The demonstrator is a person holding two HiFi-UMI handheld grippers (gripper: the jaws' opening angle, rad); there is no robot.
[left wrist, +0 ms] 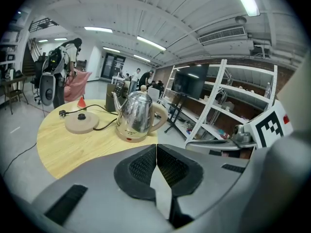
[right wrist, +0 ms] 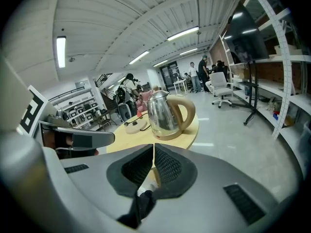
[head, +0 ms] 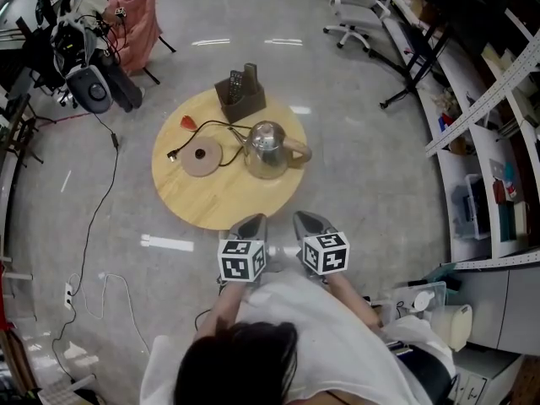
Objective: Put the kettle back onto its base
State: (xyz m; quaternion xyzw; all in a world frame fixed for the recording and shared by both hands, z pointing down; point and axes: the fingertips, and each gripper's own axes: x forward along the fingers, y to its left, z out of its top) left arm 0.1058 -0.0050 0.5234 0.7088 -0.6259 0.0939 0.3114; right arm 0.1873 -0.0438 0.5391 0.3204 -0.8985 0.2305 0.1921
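The kettle [head: 268, 148] stands upright on the round wooden table [head: 215, 205], a steel body with a tan handle pointing right and its spout turned left. It is not on its base [head: 202, 156]: the flat round base lies just beside it on the left, bare on top, with a small gap between the two. A black cord [head: 211, 126] loops from the base across the far part of the table and ends in a plug [head: 173, 154] lying near the table's left edge. Farther back sit a small red object [head: 187, 122] and a dark brown box [head: 240, 95] with something upright in it (possibly a remote; too small to tell). On the near side of the table, well apart from the kettle, the left gripper [head: 252, 224] and right gripper [head: 309, 222] hang side by side close to the person's body. Each gripper view shows the black pads pressed together with nothing between them, both clenched and empty. A white office chair [head: 350, 11] stands far right on the grey floor.
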